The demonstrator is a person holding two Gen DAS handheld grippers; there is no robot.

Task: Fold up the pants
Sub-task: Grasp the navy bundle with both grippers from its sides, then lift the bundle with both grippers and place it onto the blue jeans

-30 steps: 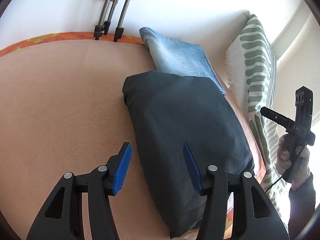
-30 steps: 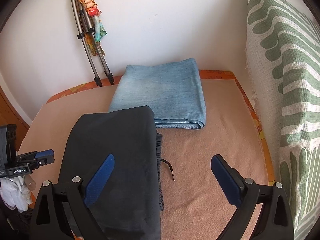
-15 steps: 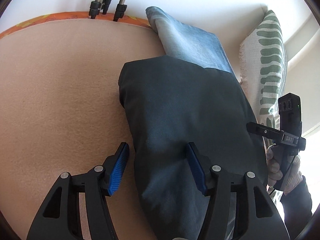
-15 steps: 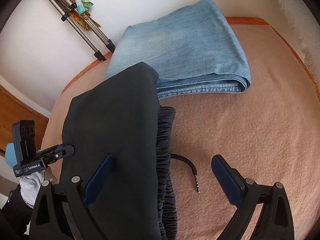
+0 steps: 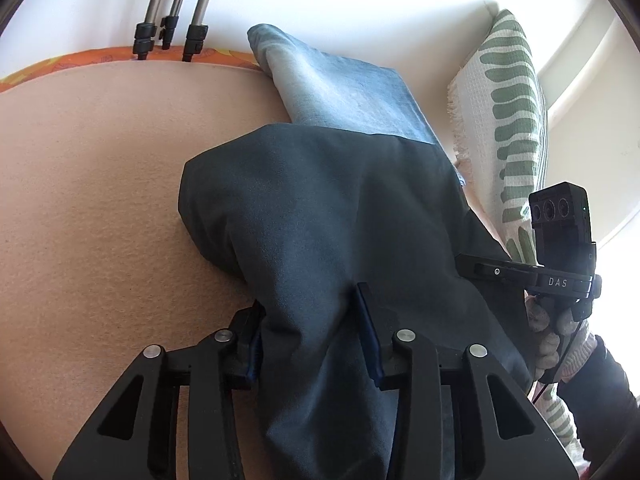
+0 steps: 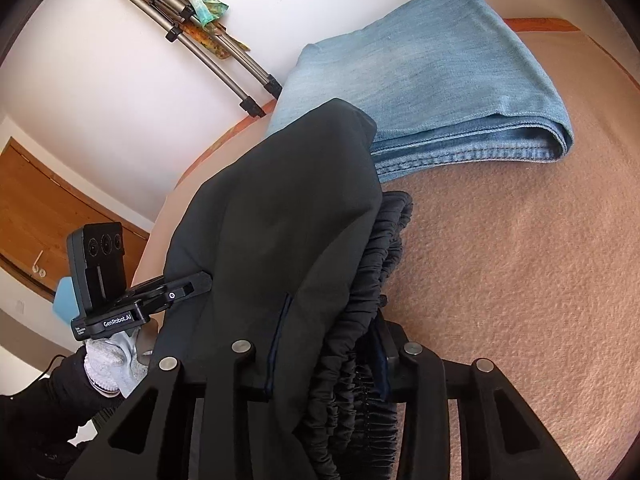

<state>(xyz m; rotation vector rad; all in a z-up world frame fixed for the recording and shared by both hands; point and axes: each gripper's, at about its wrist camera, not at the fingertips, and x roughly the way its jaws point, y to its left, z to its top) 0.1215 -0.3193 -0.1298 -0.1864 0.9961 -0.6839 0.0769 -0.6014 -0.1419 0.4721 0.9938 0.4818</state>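
Observation:
The dark folded pants (image 5: 328, 216) lie on the peach blanket, their far edge against the folded blue jeans (image 5: 344, 92). My left gripper (image 5: 310, 332) is shut on the near left end of the dark pants. My right gripper (image 6: 328, 344) is shut on the other end of the dark pants (image 6: 280, 216), over the gathered elastic waistband (image 6: 376, 264). Each gripper shows in the other's view, the right one (image 5: 556, 256) beside the pants at right, the left one (image 6: 120, 300) at left.
The peach blanket (image 5: 96, 200) covers the surface, with an orange edge at the back. The blue jeans (image 6: 432, 80) lie folded by the white wall. Folded metal tripod legs (image 6: 208, 52) lean on the wall. A green-patterned pillow (image 5: 508, 120) stands at the right.
Both grippers moved forward onto the dark pants and closed from open onto its two ends. The drawstring seen earlier by the waistband is now hidden.

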